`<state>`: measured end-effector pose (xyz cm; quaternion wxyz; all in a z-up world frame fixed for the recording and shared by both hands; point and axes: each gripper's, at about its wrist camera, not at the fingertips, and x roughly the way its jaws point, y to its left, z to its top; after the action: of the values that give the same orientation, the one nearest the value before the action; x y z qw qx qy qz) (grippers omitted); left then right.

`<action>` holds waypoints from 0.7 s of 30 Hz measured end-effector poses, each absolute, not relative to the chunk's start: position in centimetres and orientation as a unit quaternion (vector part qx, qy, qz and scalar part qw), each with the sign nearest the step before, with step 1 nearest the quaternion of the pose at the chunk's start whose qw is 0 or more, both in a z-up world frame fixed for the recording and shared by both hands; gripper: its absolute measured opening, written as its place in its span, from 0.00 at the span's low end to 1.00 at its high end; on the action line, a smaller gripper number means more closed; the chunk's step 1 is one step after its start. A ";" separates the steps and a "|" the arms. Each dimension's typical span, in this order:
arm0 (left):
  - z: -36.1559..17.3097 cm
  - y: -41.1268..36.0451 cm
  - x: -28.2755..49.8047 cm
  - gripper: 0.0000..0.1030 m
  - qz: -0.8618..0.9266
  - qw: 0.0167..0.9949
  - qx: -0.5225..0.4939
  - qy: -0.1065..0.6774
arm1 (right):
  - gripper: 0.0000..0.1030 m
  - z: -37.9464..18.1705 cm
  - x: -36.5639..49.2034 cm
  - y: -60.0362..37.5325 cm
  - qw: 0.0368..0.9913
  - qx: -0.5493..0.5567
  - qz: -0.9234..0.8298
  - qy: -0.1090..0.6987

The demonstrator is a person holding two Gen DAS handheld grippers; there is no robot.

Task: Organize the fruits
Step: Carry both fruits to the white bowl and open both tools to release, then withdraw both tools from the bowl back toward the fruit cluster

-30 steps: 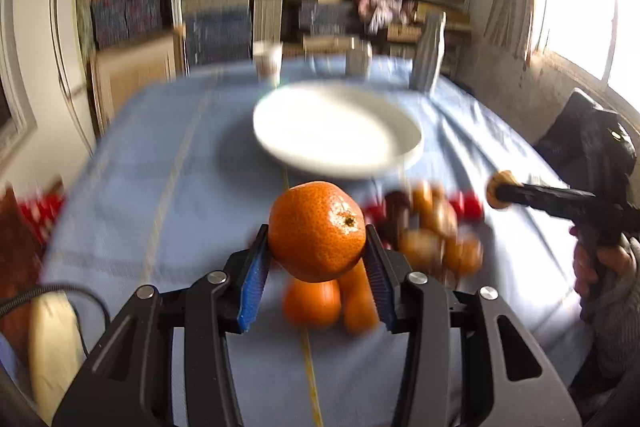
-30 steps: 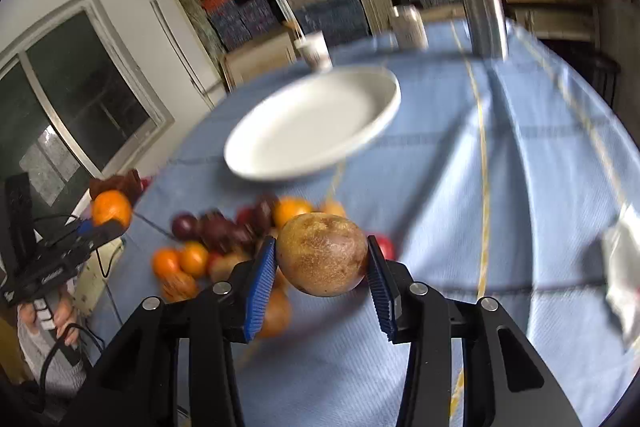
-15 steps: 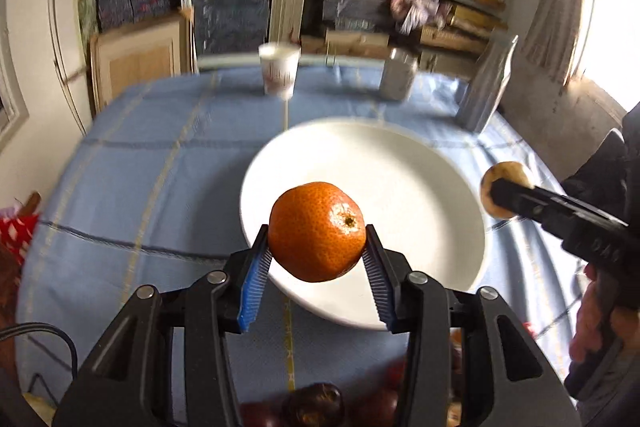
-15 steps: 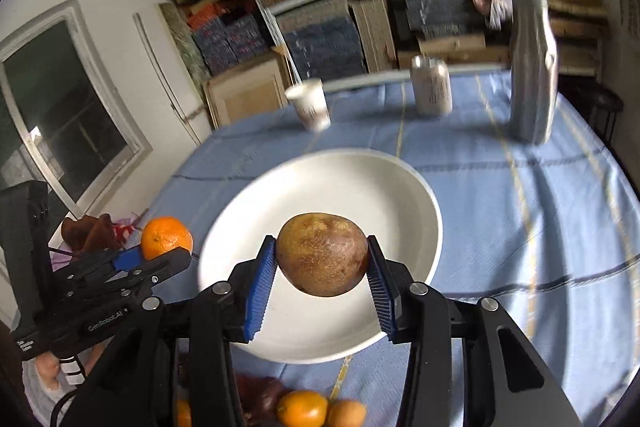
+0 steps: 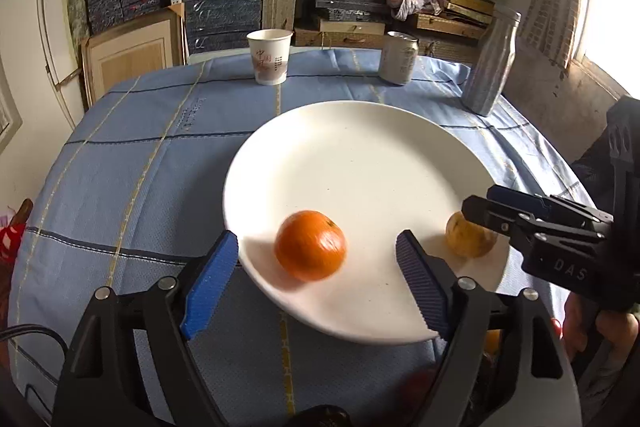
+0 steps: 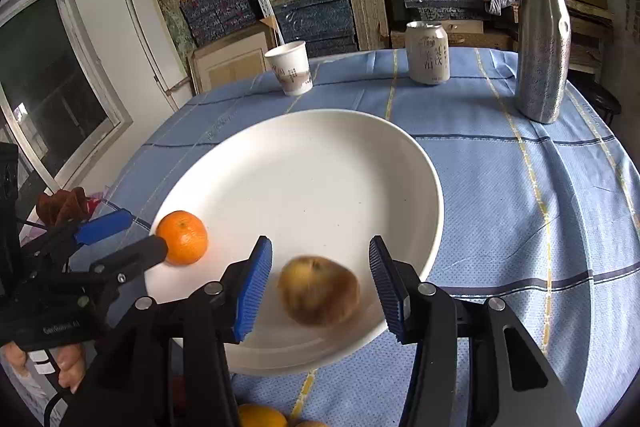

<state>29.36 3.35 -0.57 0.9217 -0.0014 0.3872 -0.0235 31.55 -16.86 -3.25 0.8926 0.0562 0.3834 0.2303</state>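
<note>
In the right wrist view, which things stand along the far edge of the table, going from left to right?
Paper cup → drink can → metal bottle.

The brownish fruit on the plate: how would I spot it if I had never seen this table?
Find the big white plate in the middle of the blue cloth. Two fruits lie on its near side; take the one between the right gripper and its opening jaws. That brownish fruit is dull and mottled, unlike the bright orange mandarin beside it.
</note>
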 end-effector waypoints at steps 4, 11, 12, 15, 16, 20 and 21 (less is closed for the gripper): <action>2.1 3.6 27.2 0.77 -0.022 0.935 -0.006 0.353 | 0.50 2.3 27.9 -17.9 0.922 0.049 0.241 0.301; 7.5 4.5 19.5 0.88 -0.010 0.961 -0.030 0.273 | 0.67 9.5 17.7 -19.9 0.942 0.049 0.283 0.176; 7.3 4.6 17.9 0.90 -0.007 0.963 -0.035 0.266 | 0.69 9.0 16.7 -20.2 0.942 0.051 0.283 0.173; 6.2 4.6 13.8 0.90 -0.007 0.964 -0.035 0.265 | 0.71 6.6 13.3 -21.1 0.945 0.050 0.274 0.173; 5.8 4.5 12.7 0.90 -0.009 0.963 -0.033 0.266 | 0.71 5.6 12.3 -21.4 0.946 0.050 0.270 0.174; 2.5 5.1 8.4 0.92 -0.002 0.958 -0.037 0.284 | 0.74 1.5 9.4 -22.9 0.942 0.078 0.266 0.191; 1.7 5.2 7.9 0.92 -0.002 0.955 -0.041 0.294 | 0.75 0.5 9.0 -23.1 0.939 0.083 0.267 0.202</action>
<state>7.93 5.20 1.72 0.9551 -0.0414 0.2935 -0.0017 9.04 -23.10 0.53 0.9388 0.0832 0.2016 0.2667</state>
